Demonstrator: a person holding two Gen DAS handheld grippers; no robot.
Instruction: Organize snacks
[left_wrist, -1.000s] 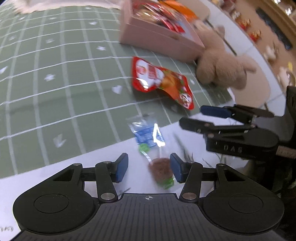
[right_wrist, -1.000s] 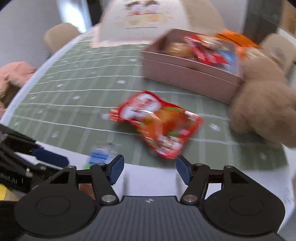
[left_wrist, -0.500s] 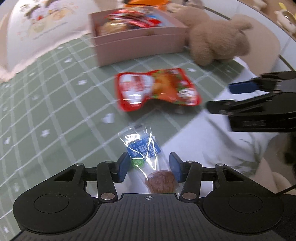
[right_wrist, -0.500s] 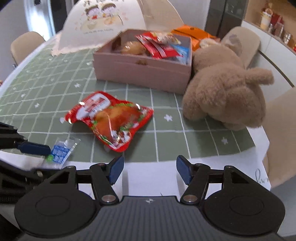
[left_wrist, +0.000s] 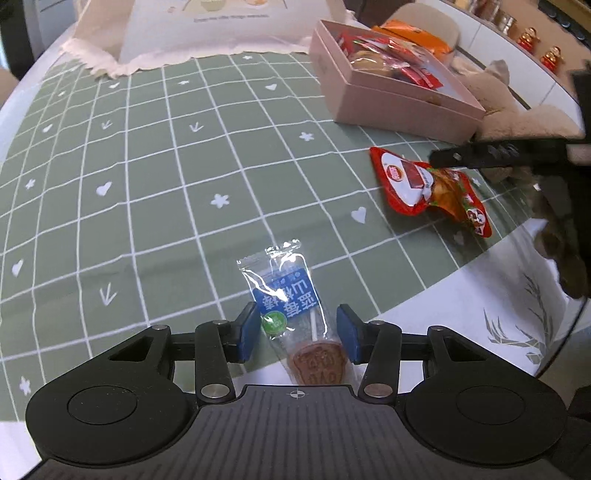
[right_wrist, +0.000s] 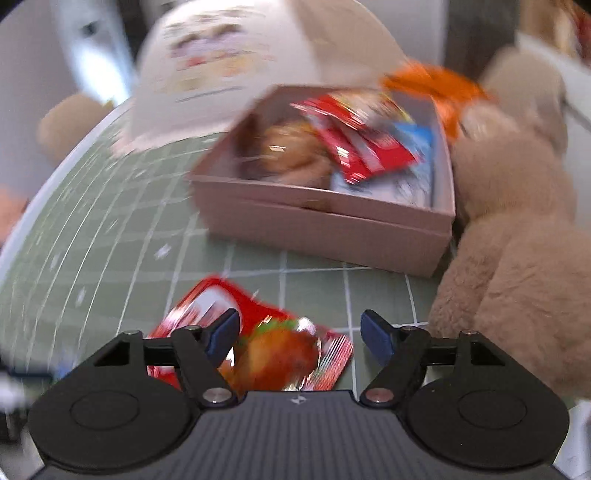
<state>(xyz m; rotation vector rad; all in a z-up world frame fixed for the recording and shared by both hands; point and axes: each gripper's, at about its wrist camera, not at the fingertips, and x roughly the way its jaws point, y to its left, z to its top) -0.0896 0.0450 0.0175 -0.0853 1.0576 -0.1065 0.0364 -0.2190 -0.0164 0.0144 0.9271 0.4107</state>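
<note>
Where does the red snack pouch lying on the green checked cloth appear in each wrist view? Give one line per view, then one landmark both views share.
Left wrist view: the red snack pouch lies at right of centre, on the cloth, under the right gripper's dark fingers.
Right wrist view: the pouch sits low at centre, just beyond the right gripper, partly between its blue pads.
Shared landmark: the pink box of snacks, beyond the pouch.
</note>
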